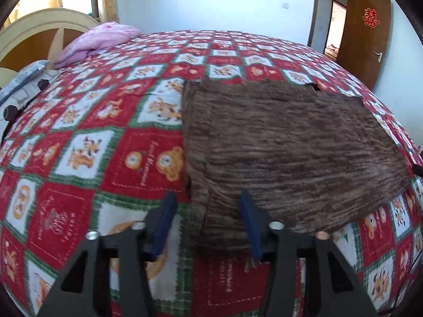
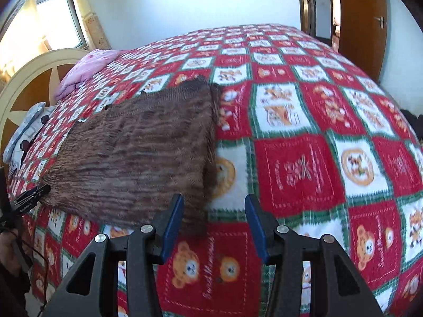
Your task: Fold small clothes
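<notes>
A brown ribbed knit garment [image 1: 290,153] [image 2: 137,153] lies flat on the red, white and green checked bedspread [image 1: 87,158] [image 2: 304,169]. My left gripper [image 1: 208,219] hovers low over the garment's near left corner. Its blue pads [image 1: 166,216] stand apart, with the corner of the cloth between them but not pinched. My right gripper [image 2: 214,219] is open at the garment's near right corner, and the cloth edge lies beside its left pad [image 2: 173,219]. In each wrist view, the tip of the other gripper [image 2: 34,192] [image 1: 417,169] shows at the garment's far side edge.
A pink quilt [image 1: 97,39] [image 2: 87,68] and a grey-white pillow [image 1: 23,79] lie at the head of the bed by the cream headboard [image 1: 39,26]. A brown door [image 1: 367,39] stands open at the right. A hand and cable [image 2: 15,240] show at the left edge.
</notes>
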Demonstrator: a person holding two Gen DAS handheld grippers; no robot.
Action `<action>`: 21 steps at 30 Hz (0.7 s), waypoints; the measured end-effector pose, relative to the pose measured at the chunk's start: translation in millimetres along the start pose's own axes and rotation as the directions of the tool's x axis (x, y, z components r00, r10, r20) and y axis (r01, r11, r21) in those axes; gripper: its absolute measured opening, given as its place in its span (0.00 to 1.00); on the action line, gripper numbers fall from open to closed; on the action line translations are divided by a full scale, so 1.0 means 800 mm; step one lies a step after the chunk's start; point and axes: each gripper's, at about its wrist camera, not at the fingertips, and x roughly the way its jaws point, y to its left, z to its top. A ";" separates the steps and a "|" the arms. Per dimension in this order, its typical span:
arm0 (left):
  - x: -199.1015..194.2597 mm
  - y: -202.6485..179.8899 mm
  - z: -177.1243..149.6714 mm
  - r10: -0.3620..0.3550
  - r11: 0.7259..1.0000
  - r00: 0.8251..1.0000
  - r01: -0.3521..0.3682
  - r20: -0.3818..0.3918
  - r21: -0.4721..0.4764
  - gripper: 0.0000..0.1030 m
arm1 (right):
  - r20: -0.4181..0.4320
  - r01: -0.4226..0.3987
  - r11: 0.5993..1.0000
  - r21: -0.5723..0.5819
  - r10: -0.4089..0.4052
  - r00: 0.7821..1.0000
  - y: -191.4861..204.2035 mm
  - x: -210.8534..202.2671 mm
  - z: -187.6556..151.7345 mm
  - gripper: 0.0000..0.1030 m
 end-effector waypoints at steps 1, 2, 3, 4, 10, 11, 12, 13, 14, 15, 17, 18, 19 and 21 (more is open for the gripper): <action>0.004 -0.001 -0.001 -0.007 1.000 1.000 0.007 -0.009 0.004 0.31 | 0.000 -0.028 1.000 0.004 0.028 1.000 0.001 0.002 -0.001 0.48; 0.006 -0.001 -0.002 -0.026 1.000 1.000 0.026 -0.011 0.004 0.26 | -0.007 -0.069 0.998 0.006 0.069 0.998 0.003 0.007 -0.001 0.48; 0.006 -0.001 -0.003 -0.035 0.999 0.999 0.035 -0.003 0.004 0.26 | -0.024 -0.091 0.996 0.013 0.092 0.996 0.005 0.014 -0.002 0.48; 0.006 -0.002 -0.003 -0.029 1.000 1.000 0.029 0.006 0.011 0.26 | -0.039 -0.075 0.997 0.012 0.076 0.996 0.009 0.022 -0.005 0.34; 0.003 -0.009 -0.013 0.001 0.999 1.000 -0.001 0.008 0.052 0.26 | -0.091 0.012 0.998 -0.063 -0.018 0.996 0.028 0.023 -0.019 0.05; 0.001 -0.011 -0.018 0.015 0.998 1.000 -0.016 0.018 0.068 0.26 | -0.091 0.025 0.996 -0.085 -0.032 0.995 0.031 0.022 -0.021 0.05; -0.001 -0.013 -0.021 0.023 0.997 0.999 -0.025 0.028 0.078 0.26 | -0.085 0.042 0.993 -0.106 -0.051 0.995 0.034 0.018 -0.022 0.06; -0.003 -0.014 -0.024 0.030 0.996 0.999 -0.033 0.037 0.087 0.26 | -0.079 0.063 0.991 -0.118 -0.073 0.994 0.037 0.014 -0.020 0.06; -0.006 -0.014 -0.025 0.031 0.996 0.999 -0.035 0.044 0.085 0.26 | -0.063 0.082 0.989 -0.125 -0.090 0.994 0.041 0.007 -0.018 0.06; -0.008 -0.011 -0.023 0.031 0.997 0.998 -0.034 0.046 0.074 0.26 | -0.029 0.096 0.986 -0.135 -0.101 0.994 0.048 -0.003 -0.012 0.10; -0.017 -0.002 -0.017 0.026 0.999 0.998 -0.027 0.057 0.033 0.27 | 0.023 0.123 0.979 -0.160 -0.121 0.992 0.064 -0.015 -0.002 0.21; -0.022 0.002 -0.013 0.036 0.999 0.996 -0.037 0.076 0.018 0.28 | 0.052 0.108 0.978 -0.179 -0.101 0.994 0.077 -0.017 0.006 0.31; -0.028 0.006 -0.007 0.050 0.999 0.994 -0.050 0.101 0.001 0.32 | 0.056 0.082 0.978 -0.191 -0.072 0.996 0.085 -0.014 0.015 0.35; -0.031 0.012 0.003 0.053 0.998 0.991 -0.051 0.119 -0.027 0.49 | 0.041 0.044 0.978 -0.202 -0.036 0.998 0.102 0.001 0.026 0.35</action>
